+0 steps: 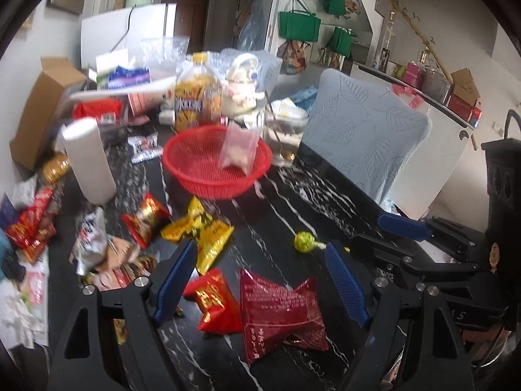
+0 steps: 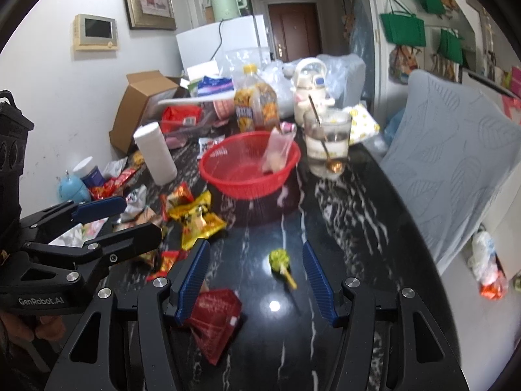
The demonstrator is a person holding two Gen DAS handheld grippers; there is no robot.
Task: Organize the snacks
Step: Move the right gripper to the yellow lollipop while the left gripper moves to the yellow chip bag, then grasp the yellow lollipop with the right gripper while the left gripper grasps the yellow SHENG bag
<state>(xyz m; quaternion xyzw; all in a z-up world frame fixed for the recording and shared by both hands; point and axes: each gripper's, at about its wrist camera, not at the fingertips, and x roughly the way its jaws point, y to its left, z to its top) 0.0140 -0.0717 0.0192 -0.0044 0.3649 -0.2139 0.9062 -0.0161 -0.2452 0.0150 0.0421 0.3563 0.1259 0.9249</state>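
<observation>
A red mesh basket stands mid-table with a clear bag of snacks leaning inside it. Loose packets lie on the dark marble table: yellow ones, a small red one and a dark red one. My left gripper is open above the two red packets. A green lollipop lies on the table between the fingers of my right gripper, which is open and not touching it.
A white roll stands left of the basket, with more snack packets heaped at the left edge. Behind the basket are a drink bottle and a glass with a spoon. A covered chair lines the table's right side.
</observation>
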